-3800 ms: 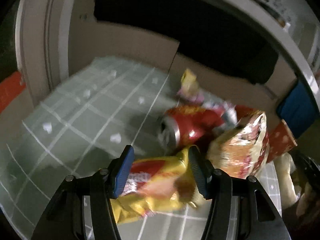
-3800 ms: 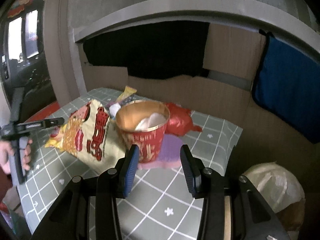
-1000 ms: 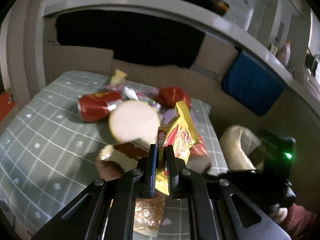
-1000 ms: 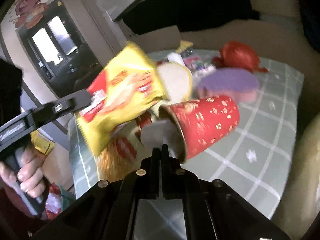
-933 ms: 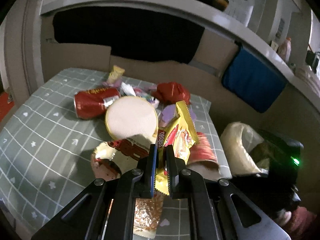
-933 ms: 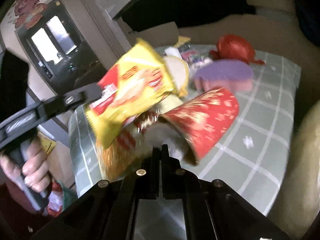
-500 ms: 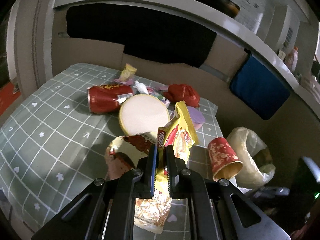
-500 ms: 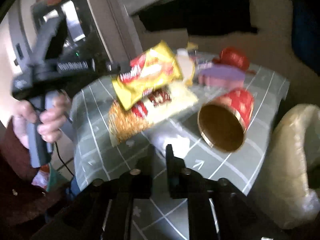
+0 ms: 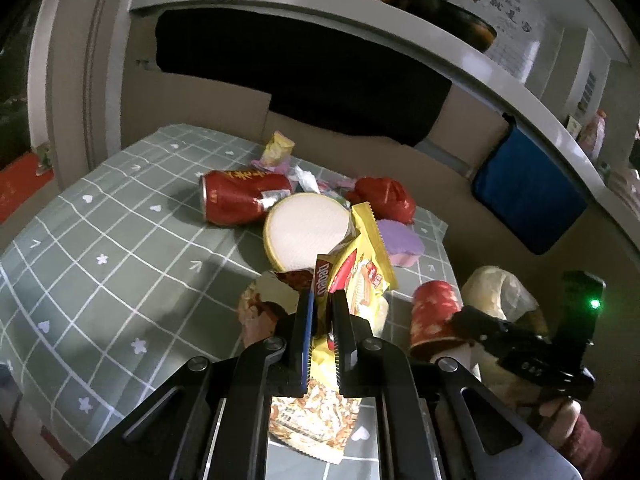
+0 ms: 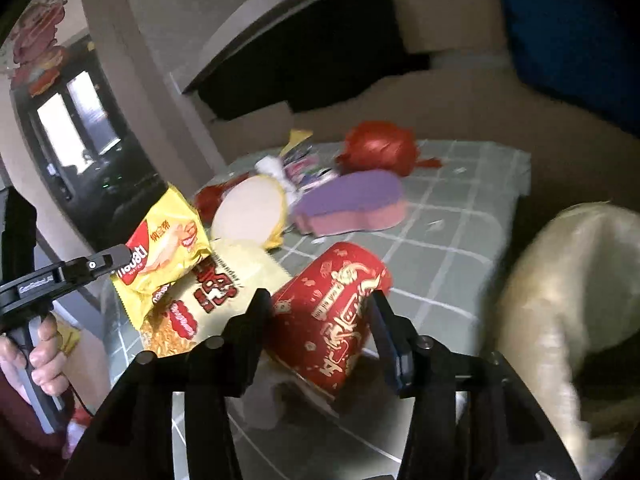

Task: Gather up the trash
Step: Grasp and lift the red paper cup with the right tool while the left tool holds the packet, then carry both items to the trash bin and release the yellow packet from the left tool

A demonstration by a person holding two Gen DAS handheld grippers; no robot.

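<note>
My left gripper (image 9: 321, 300) is shut on a yellow wafer wrapper (image 9: 362, 260) and holds it above the table; the wrapper also shows in the right wrist view (image 10: 164, 244). My right gripper (image 10: 320, 300) has its fingers around a red paper cup (image 10: 332, 312) lying on its side at the table's near edge; the jaws stand wide and contact is unclear. The cup also shows in the left wrist view (image 9: 432, 316). A noodle packet (image 10: 208, 292) lies under the wrapper.
On the grey checked tablecloth (image 9: 120, 248) lie a red can (image 9: 240, 200), a round white lid (image 9: 308, 232), a purple sponge (image 10: 352, 200), a red crumpled bag (image 10: 380, 148) and small wrappers (image 9: 276, 148). A pale trash bag (image 10: 568, 304) hangs right of the table.
The right gripper, shut half a second ago with the cup loose in front, now has its jaws spread around the cup. The left gripper keeps holding the yellow wrapper.
</note>
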